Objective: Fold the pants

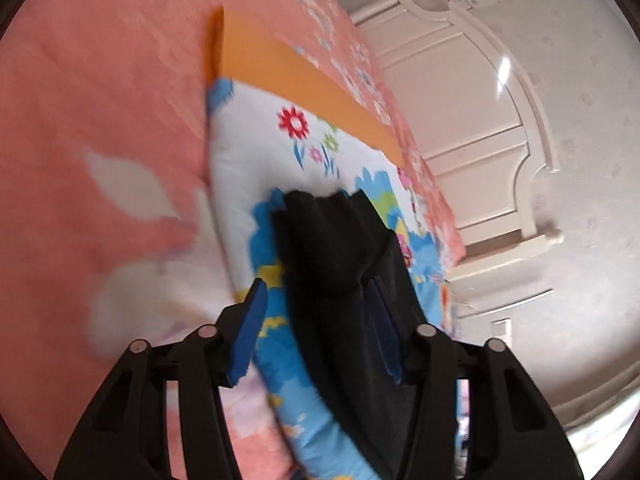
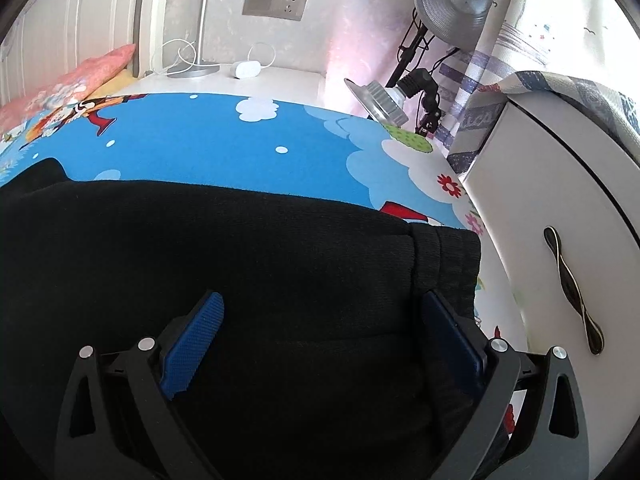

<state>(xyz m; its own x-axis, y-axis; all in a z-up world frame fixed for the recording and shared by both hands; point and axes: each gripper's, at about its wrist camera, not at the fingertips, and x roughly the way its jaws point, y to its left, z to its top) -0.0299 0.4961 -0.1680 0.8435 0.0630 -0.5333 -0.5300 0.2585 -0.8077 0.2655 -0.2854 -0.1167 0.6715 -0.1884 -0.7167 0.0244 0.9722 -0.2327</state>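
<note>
Black pants spread on cartoon quilt atop bed, lower frame, flat for folding. Right hand-held gripper released, straddling waistband end. Left hand-held gripper around raised pant fabric (grip unclear, blurred).

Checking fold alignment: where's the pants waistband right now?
In the right wrist view the ribbed waistband is at the right end of the black pants, on the cartoon sheet, just ahead of the right tool and beside the white cabinet.
</note>
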